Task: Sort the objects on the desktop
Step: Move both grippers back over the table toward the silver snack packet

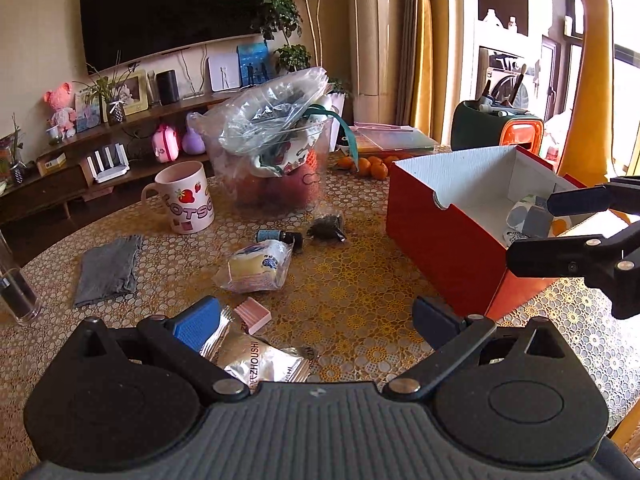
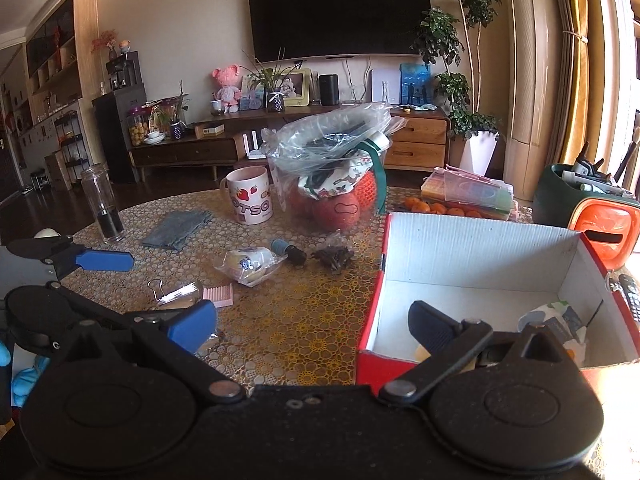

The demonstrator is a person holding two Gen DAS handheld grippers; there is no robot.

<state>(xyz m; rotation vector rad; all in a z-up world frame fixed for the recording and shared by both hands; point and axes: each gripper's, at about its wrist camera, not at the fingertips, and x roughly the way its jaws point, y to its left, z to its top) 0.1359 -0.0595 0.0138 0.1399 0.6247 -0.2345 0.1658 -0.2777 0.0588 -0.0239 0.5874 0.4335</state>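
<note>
The left gripper (image 1: 316, 318) has its jaws wide apart, low over a silver snack packet (image 1: 260, 360), maybe ready to grab it. The right gripper (image 2: 312, 322) is spread wide too, holding nothing, at the edge of the red box (image 2: 472, 264). The box sits on the table (image 2: 300, 320) so small things can go inside. Some already lie in its corner.

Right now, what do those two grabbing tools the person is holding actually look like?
Both are black plastic, with two round discs at the base and linked bars running out to the jaws. On each, one finger ends in a ribbed bright blue pad and the other in a darker ribbed pad. The left gripper has a ridged grey body; the right gripper looks alike. A blue glove shows beside it.
</note>
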